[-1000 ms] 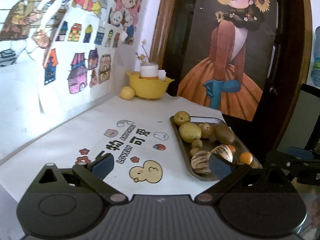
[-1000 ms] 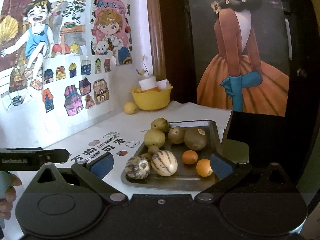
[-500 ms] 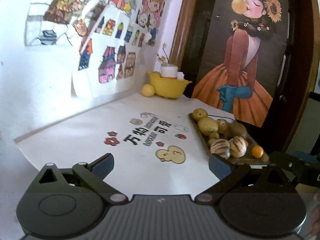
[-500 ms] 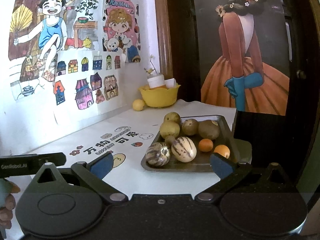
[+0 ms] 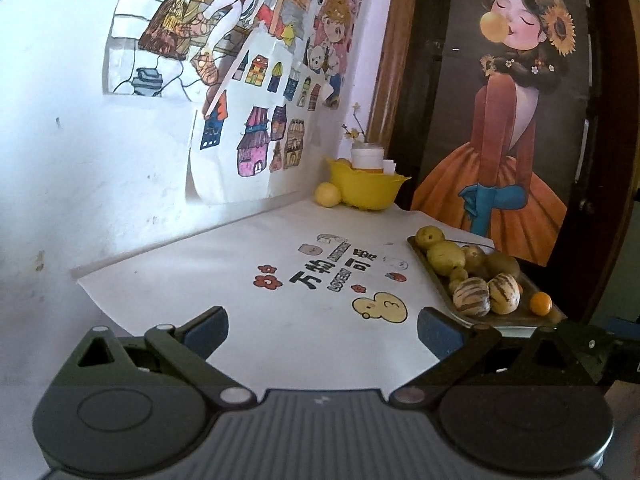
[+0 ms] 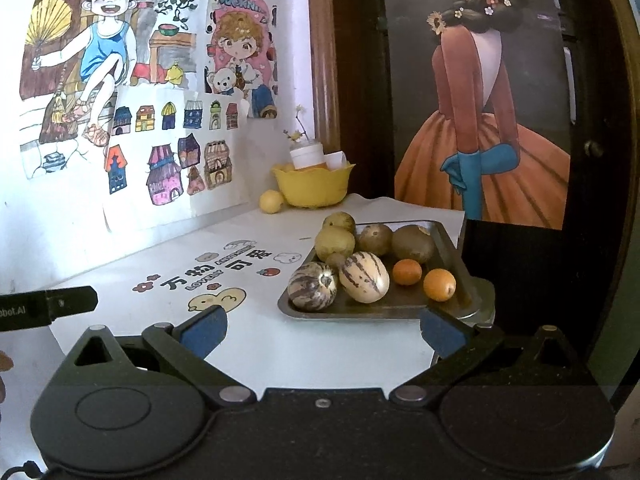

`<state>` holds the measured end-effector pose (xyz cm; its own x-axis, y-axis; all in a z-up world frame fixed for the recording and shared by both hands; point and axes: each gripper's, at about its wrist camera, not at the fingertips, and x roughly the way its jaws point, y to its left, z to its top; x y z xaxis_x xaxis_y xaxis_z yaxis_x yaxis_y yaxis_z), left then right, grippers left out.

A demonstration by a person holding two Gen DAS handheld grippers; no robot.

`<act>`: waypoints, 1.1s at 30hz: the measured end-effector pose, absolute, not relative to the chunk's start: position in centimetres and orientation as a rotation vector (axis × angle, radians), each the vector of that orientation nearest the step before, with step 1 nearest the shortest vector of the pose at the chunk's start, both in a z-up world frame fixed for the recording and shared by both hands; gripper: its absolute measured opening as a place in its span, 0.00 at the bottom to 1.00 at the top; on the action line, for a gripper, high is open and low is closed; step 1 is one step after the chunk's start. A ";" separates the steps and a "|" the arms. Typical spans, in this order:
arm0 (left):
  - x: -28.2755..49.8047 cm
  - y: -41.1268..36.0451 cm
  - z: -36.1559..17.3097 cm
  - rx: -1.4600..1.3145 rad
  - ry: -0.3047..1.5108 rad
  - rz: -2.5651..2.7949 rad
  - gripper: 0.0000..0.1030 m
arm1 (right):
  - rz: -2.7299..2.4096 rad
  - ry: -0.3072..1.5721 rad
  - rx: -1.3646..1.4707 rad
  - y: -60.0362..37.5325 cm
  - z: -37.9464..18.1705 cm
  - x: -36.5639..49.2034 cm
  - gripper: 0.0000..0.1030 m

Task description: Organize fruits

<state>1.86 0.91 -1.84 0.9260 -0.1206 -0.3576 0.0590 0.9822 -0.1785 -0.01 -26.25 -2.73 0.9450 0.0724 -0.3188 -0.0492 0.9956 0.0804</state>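
A dark metal tray (image 6: pixel 404 311) (image 5: pixel 506 320) on the white table holds several fruits: two striped melons (image 6: pixel 364 277) (image 5: pixel 472 297), two small oranges (image 6: pixel 439 285) (image 5: pixel 541 303), yellow-green pears (image 6: pixel 334 242) (image 5: pixel 445 258) and brown kiwis (image 6: pixel 413 244). My right gripper (image 6: pixel 322 330) hangs open just short of the tray's near edge, nothing between its fingers. To the left of the tray my left gripper (image 5: pixel 322 328) is open and empty over the printed table cover. A lone lemon (image 5: pixel 327 195) (image 6: pixel 271 201) lies beside a yellow bowl (image 5: pixel 367 190) (image 6: pixel 312 186) at the back.
The yellow bowl holds a white jar (image 6: pixel 307 156). Drawings cover the wall (image 5: pixel 80 152) at left, and a dark framed painting (image 6: pixel 480 92) stands behind the tray. The left gripper's body (image 6: pixel 44 309) shows at the left edge of the right wrist view. The table's right edge runs just past the tray.
Both grippers have pulled back from the table, so the tray looks smaller and farther off. The left view has swung left and up, showing more wall. Both stay open.
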 end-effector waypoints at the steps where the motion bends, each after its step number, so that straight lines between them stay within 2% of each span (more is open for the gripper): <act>1: 1.9 1.0 -2.0 -0.168 0.379 -0.095 1.00 | 0.063 0.332 0.073 -26.3 -2.8 0.0 0.99; 33: 2.0 1.4 -2.8 -0.197 0.408 -0.082 1.00 | 0.073 0.358 0.079 -25.8 -3.3 0.0 0.99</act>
